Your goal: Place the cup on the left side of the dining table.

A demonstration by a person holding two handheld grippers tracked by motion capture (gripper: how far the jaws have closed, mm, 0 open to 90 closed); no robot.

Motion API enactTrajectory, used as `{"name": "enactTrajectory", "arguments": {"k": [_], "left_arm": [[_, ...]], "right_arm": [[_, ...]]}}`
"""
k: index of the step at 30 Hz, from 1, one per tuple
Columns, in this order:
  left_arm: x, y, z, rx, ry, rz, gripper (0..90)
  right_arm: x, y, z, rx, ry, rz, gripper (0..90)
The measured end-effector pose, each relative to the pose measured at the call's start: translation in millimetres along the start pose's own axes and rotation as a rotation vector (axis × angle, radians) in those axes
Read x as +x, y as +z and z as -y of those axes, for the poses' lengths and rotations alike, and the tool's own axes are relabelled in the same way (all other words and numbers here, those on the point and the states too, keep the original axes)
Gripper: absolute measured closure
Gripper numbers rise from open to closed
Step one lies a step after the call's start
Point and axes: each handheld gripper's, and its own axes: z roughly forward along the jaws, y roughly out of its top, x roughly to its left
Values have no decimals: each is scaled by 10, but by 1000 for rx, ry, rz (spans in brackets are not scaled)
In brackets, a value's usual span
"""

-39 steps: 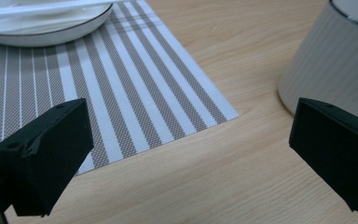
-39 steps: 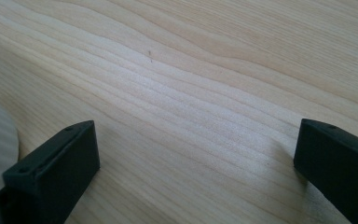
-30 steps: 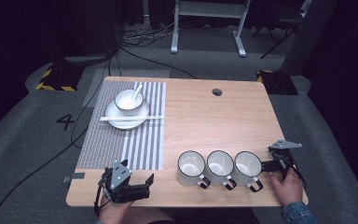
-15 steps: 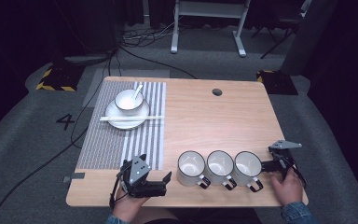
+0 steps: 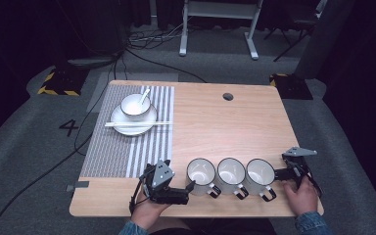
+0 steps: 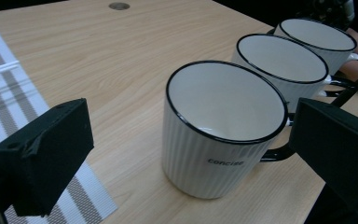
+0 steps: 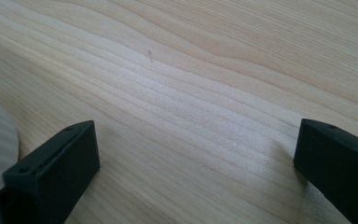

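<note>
Three white mugs with thin black rims stand in a row near the front edge of the wooden table. I will use the middle mug as my marker.

The first mug is just to the left of the middle mug. In the left gripper view it has ribbed sides and a small dark word on it, and its black handle sticks out toward the front of the table. The third mug stands just to the right of the middle mug.

The left gripper is left of the middle mug, right next to the first mug. A hand holds it from the front edge. Its two black jaws are spread wide apart with nothing squeezed between them. From its own camera the first mug sits in the gap between the jaws.

The right gripper is to the right of the middle mug, just past the third mug. Another hand holds it. Its jaws are spread wide too, over bare wood.

Far back and to the left of the middle mug lies a striped mat. On it is a plate with a bowl, a spoon and white chopsticks.
</note>
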Motion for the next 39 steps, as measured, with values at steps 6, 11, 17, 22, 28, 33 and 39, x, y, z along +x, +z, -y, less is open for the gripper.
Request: {"name": "enactTrajectory", "arguments": {"k": [6, 11, 17, 22, 28, 33, 39], "left_arm": [[-82, 119, -21, 22, 3, 32, 0], [-101, 267, 32, 70, 20, 49, 0], [-31, 386, 131, 113, 9, 92, 0], [-43, 486, 181, 143, 16, 111, 0], [-69, 626, 227, 225, 29, 130, 0], [-55, 707, 231, 246, 18, 120, 1], [-102, 813, 233, 256, 32, 81, 17]], "right_arm": [[0, 0, 0, 0, -1, 0, 2], [0, 0, 0, 0, 0, 0, 2], [-1, 0, 0, 0, -1, 0, 2], [-1, 0, 0, 0, 0, 0, 2], [0, 0, 0, 0, 0, 0, 2], [0, 0, 0, 0, 0, 0, 2], [0, 0, 0, 0, 0, 0, 2]]}}
